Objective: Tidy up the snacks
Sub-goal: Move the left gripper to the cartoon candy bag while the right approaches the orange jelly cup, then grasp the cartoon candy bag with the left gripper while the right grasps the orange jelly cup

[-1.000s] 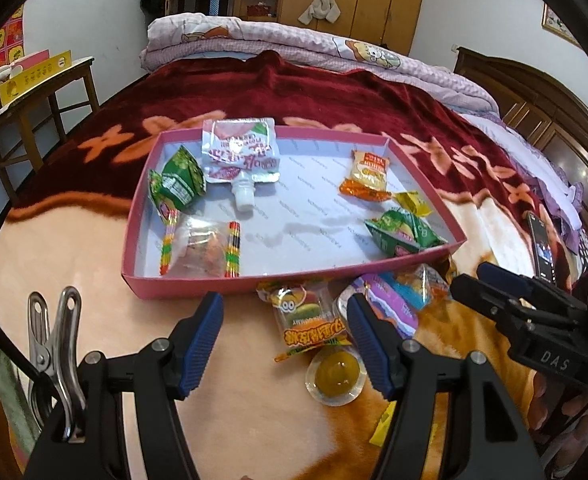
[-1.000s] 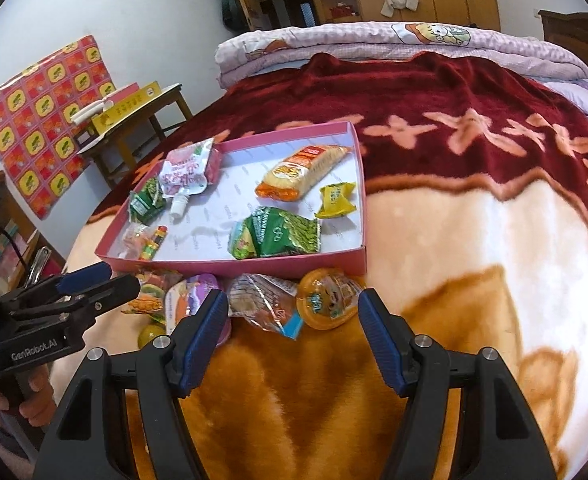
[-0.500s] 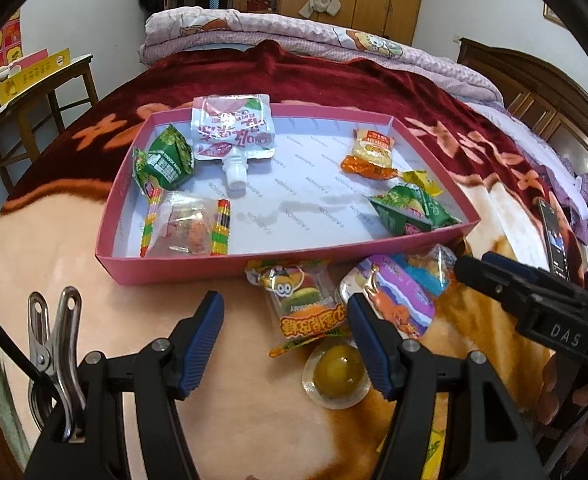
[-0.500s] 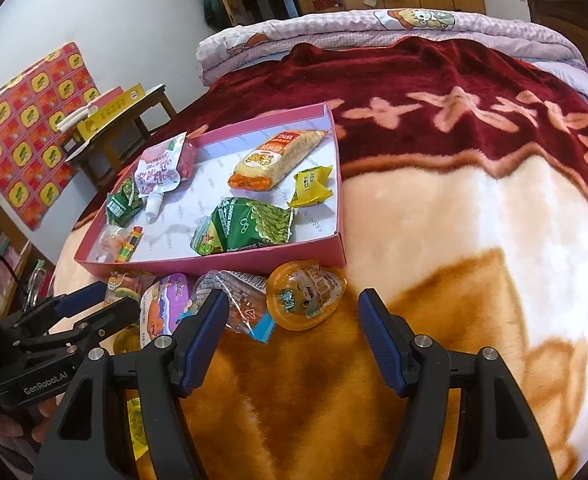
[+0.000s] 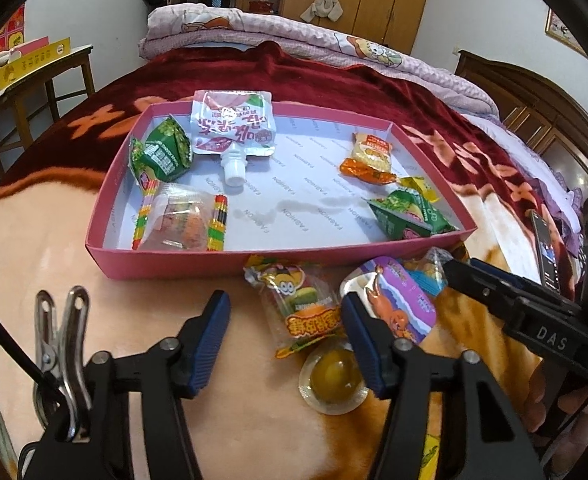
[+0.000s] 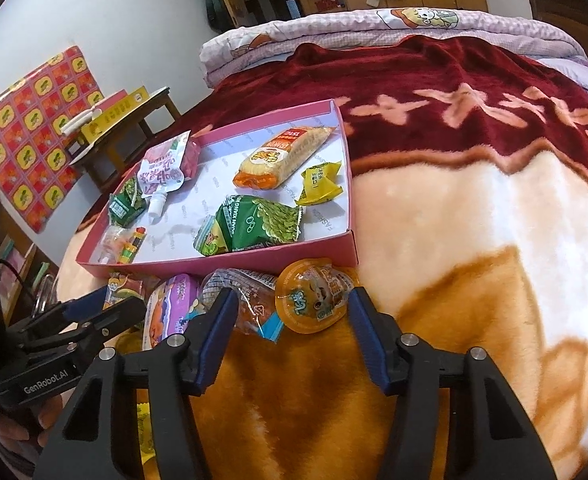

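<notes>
A pink tray [image 5: 165, 258] [image 6: 213, 266] lies on the blanket and holds several snack packs. Loose snacks sit along its near wall. My left gripper [image 5: 285, 328] hangs over a yellow cartoon packet [image 5: 298, 308], which lies between its closing jaws with no grip shown. A purple jelly cup [image 5: 398, 304] and a yellow jelly cup [image 5: 334, 380] sit at its right finger. My right gripper [image 6: 291, 312] [image 5: 460, 270] is closing around an orange jelly cup [image 6: 314, 304] and a clear packet [image 6: 245, 300], its pads not clearly pressing them. The left gripper [image 6: 113, 306] shows at the left.
A phone [image 5: 546, 248] lies on the blanket to the right. A wooden side table [image 5: 33, 64] with a yellow box stands left of the bed. A folded quilt [image 5: 294, 36] lies at the far end. A metal clip [image 5: 61, 332] hangs on the left gripper.
Both pairs of jaws have narrowed a little. Both views have come closer to the loose snacks in front of the tray.
</notes>
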Available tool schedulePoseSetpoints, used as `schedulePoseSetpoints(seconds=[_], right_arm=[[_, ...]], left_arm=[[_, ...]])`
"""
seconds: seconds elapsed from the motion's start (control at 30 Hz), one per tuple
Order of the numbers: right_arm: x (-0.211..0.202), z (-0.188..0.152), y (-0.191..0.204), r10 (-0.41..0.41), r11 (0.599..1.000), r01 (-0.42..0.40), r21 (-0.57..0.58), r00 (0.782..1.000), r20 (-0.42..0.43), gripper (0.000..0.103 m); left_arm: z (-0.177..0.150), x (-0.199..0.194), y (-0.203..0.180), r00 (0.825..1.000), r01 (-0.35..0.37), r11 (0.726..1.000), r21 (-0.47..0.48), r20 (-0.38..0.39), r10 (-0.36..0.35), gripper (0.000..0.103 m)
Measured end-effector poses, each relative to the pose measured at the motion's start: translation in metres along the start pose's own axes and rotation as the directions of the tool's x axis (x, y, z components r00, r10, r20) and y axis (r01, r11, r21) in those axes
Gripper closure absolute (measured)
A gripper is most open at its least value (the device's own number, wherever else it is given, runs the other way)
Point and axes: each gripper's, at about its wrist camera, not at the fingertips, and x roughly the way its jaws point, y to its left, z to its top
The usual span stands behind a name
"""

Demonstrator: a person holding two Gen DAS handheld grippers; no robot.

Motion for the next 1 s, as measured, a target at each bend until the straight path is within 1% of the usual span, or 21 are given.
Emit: schedulePoseSetpoints(seconds=[0.1, 0.13, 0.3, 0.5, 0.73, 0.8, 0.93, 1.0], right_arm=[[0.000, 0.000, -0.002, 0.018, 1.000, -0.018, 0.015, 1.000, 0.005, 0.046], [-0.001, 0.001, -0.003, 0.023, 0.999, -0.023, 0.022, 1.000, 0.007, 0.046], [-0.003, 0.002, -0.004, 0.033, 0.999, -0.034, 0.033, 0.999, 0.023, 0.048], [-0.003, 0.003, -0.006, 0.032, 0.998, -0.034, 0.048, 0.999, 0.025, 0.049], [-0.012, 0.005, -0.011, 0.033, 0.996, -0.039, 0.081, 0.997, 0.075, 0.055], [-0.011, 0.006, -0.013, 0.022, 0.996, -0.028, 0.086, 0.997, 0.069, 0.055], [0.000, 0.002, -0.014, -0.010, 0.996, 0.008, 0.084, 1.000, 0.019, 0.055], [0.001, 0.002, -0.015, -0.010, 0.997, 0.009, 0.081, 1.000, 0.019, 0.055]], left_arm=[[-0.001, -0.001, -0.003, 1.000, 0.006, 1.000, 0.018, 0.003, -0.006, 0.055], [-0.001, -0.002, -0.004, 1.000, 0.008, 1.000, 0.027, 0.006, -0.008, 0.060], [-0.003, -0.005, -0.009, 1.000, -0.015, 0.998, 0.055, 0.022, 0.014, 0.065], [-0.002, -0.008, -0.006, 0.999, -0.012, 0.999, 0.045, 0.030, 0.010, 0.068], [-0.002, -0.009, -0.006, 1.000, -0.009, 0.999, 0.044, 0.028, 0.008, 0.068], [-0.002, -0.009, -0.006, 1.000, -0.011, 0.999, 0.044, 0.028, 0.009, 0.068], [-0.002, -0.009, -0.006, 1.000, -0.010, 0.999, 0.044, 0.028, 0.009, 0.068], [-0.002, -0.009, -0.006, 1.000, -0.011, 0.999, 0.044, 0.028, 0.010, 0.068]])
